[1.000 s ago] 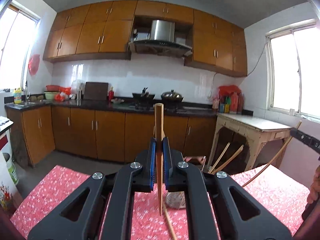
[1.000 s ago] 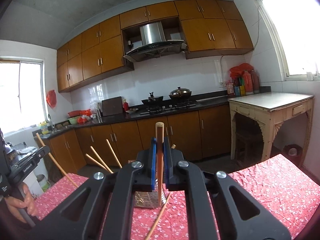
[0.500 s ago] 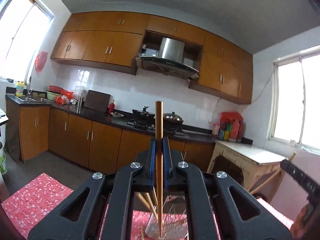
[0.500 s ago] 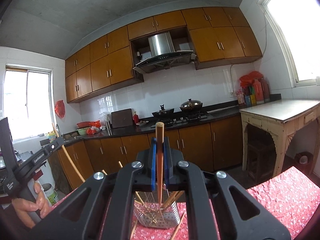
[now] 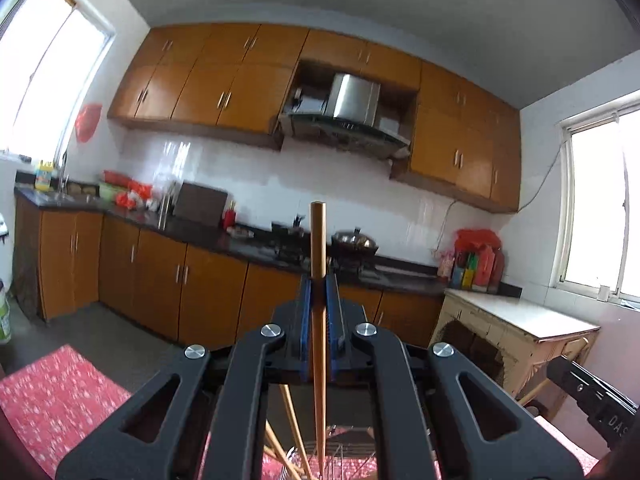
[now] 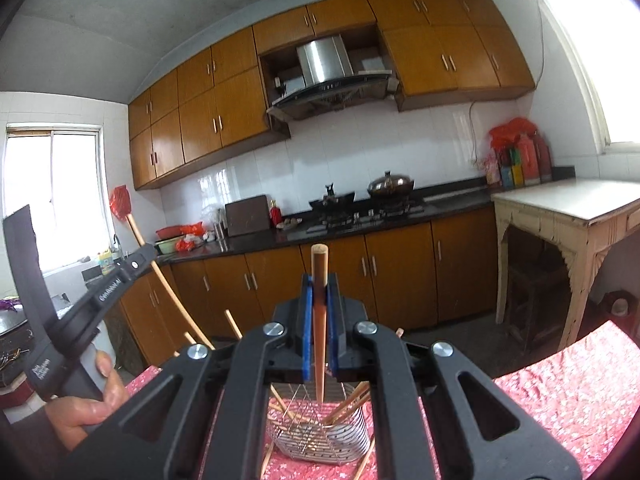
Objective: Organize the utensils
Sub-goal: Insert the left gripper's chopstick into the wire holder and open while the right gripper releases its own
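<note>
My left gripper (image 5: 319, 294) is shut on an upright wooden chopstick (image 5: 318, 240). Its lower tip hangs over the wire utensil holder (image 5: 340, 456), which is mostly hidden behind the fingers. My right gripper (image 6: 319, 300) is shut on a second chopstick (image 6: 319, 276), whose tip points down into the metal holder (image 6: 320, 436). Several chopsticks (image 6: 348, 400) lean inside that holder. In the right wrist view the left gripper (image 6: 120, 276) shows at the left, held by a hand (image 6: 92, 396). The right gripper's body (image 5: 592, 396) shows at the right edge of the left wrist view.
A red floral cloth (image 6: 560, 400) covers the table under the holder. Loose chopsticks (image 6: 366, 460) lie beside the holder. Beyond stand brown kitchen cabinets (image 6: 360, 272), a stove with pots (image 6: 360, 200) and a pale side table (image 6: 568, 216) at the right.
Both grippers have moved in over the holder with their chopsticks still gripped. The holder now lies right below the chopstick tips, and both views show more wall and ceiling.
</note>
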A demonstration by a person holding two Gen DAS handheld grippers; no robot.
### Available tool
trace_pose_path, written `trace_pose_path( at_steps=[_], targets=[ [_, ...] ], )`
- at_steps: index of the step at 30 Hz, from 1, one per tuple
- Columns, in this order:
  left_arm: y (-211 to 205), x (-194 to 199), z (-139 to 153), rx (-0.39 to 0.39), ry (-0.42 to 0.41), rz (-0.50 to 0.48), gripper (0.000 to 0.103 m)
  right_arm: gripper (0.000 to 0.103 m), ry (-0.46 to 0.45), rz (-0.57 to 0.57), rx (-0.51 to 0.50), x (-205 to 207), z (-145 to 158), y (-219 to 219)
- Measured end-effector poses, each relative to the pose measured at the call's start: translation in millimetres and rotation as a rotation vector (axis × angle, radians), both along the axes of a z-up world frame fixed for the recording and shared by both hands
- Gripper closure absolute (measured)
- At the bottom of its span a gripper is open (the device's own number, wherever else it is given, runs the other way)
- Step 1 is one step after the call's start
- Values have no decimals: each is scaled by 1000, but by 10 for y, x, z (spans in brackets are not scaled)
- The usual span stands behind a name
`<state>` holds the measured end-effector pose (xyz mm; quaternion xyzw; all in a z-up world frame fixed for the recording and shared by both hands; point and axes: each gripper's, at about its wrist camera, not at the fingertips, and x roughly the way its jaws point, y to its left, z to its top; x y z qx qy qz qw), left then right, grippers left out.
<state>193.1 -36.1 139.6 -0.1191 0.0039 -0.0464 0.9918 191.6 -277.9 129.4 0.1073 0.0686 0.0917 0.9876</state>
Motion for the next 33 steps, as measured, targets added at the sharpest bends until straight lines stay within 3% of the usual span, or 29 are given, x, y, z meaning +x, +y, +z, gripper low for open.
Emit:
trace_pose_path(
  at_steps=[23,33],
  targets=[
    [-49,353,-388,49,174,-5,96,95,221,62,85,607,-487,-17],
    [27,387,-423,54,212,-20,96,95,256,29,92,704,-608,-53]
  ],
)
